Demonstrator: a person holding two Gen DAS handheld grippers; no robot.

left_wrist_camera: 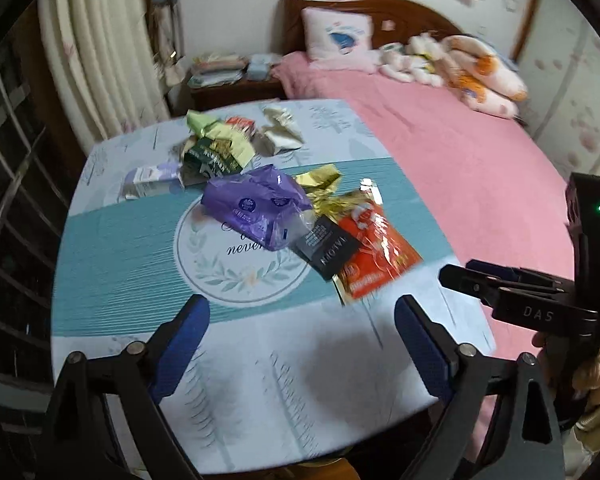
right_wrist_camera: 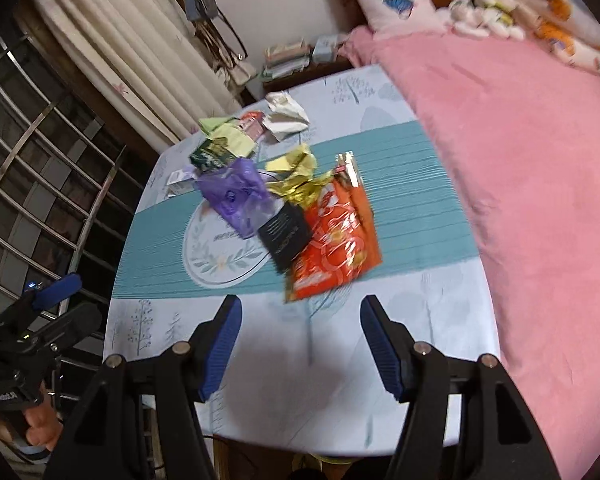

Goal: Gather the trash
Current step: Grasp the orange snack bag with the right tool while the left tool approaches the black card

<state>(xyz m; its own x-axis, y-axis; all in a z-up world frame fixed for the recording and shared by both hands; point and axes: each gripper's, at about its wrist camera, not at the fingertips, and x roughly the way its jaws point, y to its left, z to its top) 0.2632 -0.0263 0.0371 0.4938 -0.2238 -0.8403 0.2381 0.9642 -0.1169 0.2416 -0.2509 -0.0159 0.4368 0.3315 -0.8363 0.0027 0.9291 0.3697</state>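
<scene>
Wrappers lie scattered over a small table with a blue-and-teal cloth. Nearest are an orange-red snack bag, a black packet, a purple plastic bag and gold foil. Farther back sit green and dark wrappers, a white crumpled wrapper and a pale lilac carton. My left gripper hangs open over the table's near part, nothing between its blue pads. My right gripper is open too, just short of the orange bag.
A bed with a pink cover flanks the table's right side, with a pillow and soft toys at its head. A nightstand with stacked papers stands behind. Curtains and a barred window are on the left. The other gripper shows at right.
</scene>
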